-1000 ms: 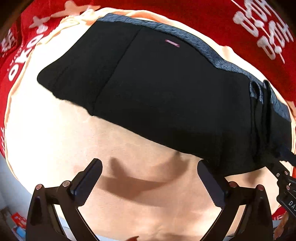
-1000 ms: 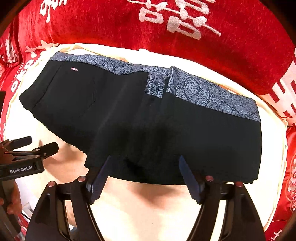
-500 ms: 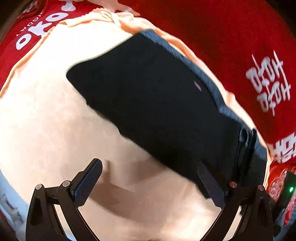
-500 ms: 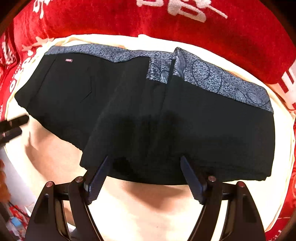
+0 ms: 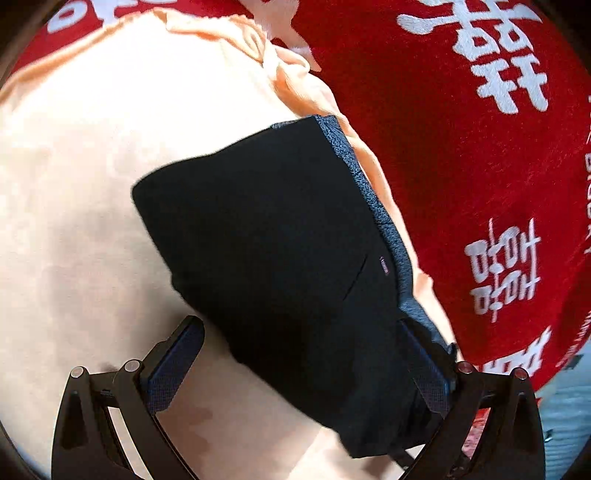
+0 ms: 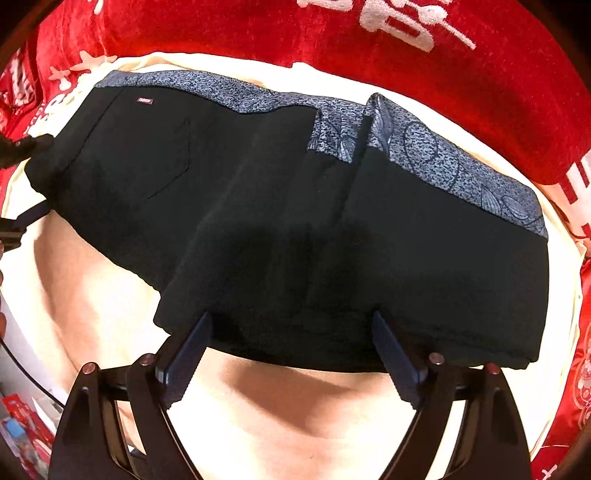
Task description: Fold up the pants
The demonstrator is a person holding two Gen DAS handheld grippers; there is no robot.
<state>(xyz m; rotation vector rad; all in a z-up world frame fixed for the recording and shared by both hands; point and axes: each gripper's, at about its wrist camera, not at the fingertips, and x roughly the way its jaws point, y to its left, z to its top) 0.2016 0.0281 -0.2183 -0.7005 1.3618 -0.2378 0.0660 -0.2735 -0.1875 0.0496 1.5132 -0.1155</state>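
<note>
A red blanket with white lettering [image 6: 369, 33] covers the surface; whether that is a bed or a table cannot be told. On it a cream sheet [image 6: 295, 413] is spread, and the black pants [image 6: 295, 221] lie on the sheet, already folded into a long band with the patterned grey waistband [image 6: 436, 155] running along the far edge.

The right tongs [image 6: 291, 354] stand wide, both tips at the near edge of the pants, around the middle of the band, gripping nothing. The left tongs [image 5: 306, 354] are also wide, straddling one end of the pants, the fabric lying between the fingers but not pinched.

The step in hand looks like taking hold for the next fold, end over end. To do it well, each pair of tongs should slide under all layers before closing, so no inner layer is left behind. The lifted end should be carried low and level, its waistband edge matched to the waistband below. The small red label [image 6: 145, 100] can serve as an alignment mark.
</note>
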